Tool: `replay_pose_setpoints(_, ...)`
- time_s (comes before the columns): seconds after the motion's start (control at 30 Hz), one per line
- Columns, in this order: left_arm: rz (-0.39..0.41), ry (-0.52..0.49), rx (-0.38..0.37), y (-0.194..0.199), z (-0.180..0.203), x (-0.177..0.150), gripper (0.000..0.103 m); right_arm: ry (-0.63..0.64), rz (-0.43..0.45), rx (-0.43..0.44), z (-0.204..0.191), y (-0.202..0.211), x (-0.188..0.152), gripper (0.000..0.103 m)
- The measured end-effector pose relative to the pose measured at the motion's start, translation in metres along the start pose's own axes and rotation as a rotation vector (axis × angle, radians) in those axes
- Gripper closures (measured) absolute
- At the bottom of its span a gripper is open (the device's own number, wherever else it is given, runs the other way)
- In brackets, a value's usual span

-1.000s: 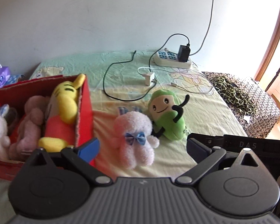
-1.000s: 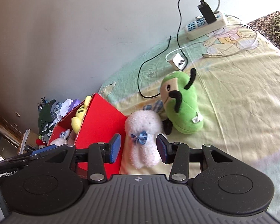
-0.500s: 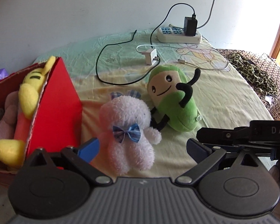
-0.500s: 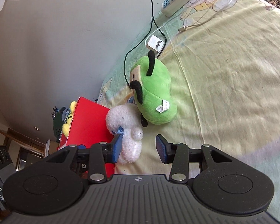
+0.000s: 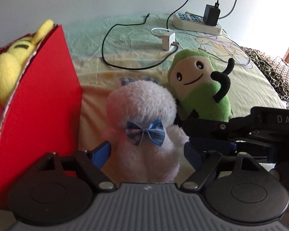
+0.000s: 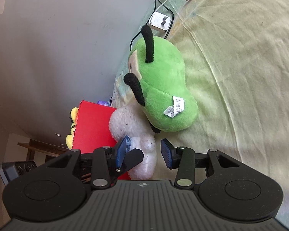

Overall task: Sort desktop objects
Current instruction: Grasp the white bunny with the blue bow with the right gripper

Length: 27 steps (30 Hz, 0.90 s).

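Both tongs have dropped toward the bed since the earlier frames, and the pink plush now fills the centre of the left wrist view.

Far left: red box [image 5: 38, 104], a yellow plush [image 5: 11, 65] poking above its rim. Just right of the box, on the bed sheet [image 5: 246, 80], the pink plush bunny [image 5: 142, 119] sits upright, long axis vertical in frame, blue bow toward the left camera. Behind it to the right, touching it, lies the green plush [image 5: 200, 88]. Upper right: white charger [image 5: 169, 41], power strip [image 5: 196, 22].

Left tongs [image 5: 147, 152]: the bunny's lower body sits squarely between the blue pads, jaws closing, left pad at the fur, right pad with a sliver of gap; no firm pinch visible yet. This hand looks the better placed for the pick.

Right tongs [image 6: 144, 152]: coming in from the bunny's side, roughly half spread, not yet gripping. The bunny's flank lies in the gap, near the left pad; in this view the left tongs' finger overlaps that pad. Green plush sits above the gap, untouched.
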<state>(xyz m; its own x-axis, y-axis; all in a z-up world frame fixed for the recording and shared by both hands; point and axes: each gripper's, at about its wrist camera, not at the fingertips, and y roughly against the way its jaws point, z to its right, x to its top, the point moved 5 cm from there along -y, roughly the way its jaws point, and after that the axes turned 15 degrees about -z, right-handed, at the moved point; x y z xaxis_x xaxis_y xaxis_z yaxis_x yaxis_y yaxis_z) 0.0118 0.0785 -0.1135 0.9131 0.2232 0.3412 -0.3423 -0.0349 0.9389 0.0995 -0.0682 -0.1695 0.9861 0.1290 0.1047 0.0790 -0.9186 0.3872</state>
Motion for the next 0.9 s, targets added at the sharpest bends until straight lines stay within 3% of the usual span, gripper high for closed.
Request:
replay_pose_setpoints(0.23,-0.037,0.033,-0.062,-0.012,-0.010,0.002,0.034,0.001,-0.014,0.022,-0.004,-0.018,0.005,0.059)
replay_pose_setpoints(0.4,-0.035,-0.001,-0.049,-0.013,-0.007,0.001,0.038,0.025,-0.013,0.013,-0.010,-0.028,0.008,0.062)
replay_pose_setpoints(0.47,-0.031,-0.016,-0.047,-0.011,-0.006,0.000,0.038,0.040,-0.024,-0.002,-0.013,-0.032,0.007,0.065)
replay_pose_setpoints(0.5,-0.029,-0.020,-0.051,-0.009,-0.006,0.000,0.038,0.045,-0.029,-0.001,-0.014,-0.033,0.007,0.072)
replay_pose_setpoints(0.6,-0.027,-0.023,-0.069,-0.001,-0.005,-0.003,0.038,0.043,-0.033,0.002,-0.017,-0.031,0.004,0.076)
replay_pose_setpoints(0.9,-0.038,-0.077,-0.107,0.023,0.016,-0.025,0.038,0.076,-0.030,-0.040,-0.028,0.004,-0.018,0.078)
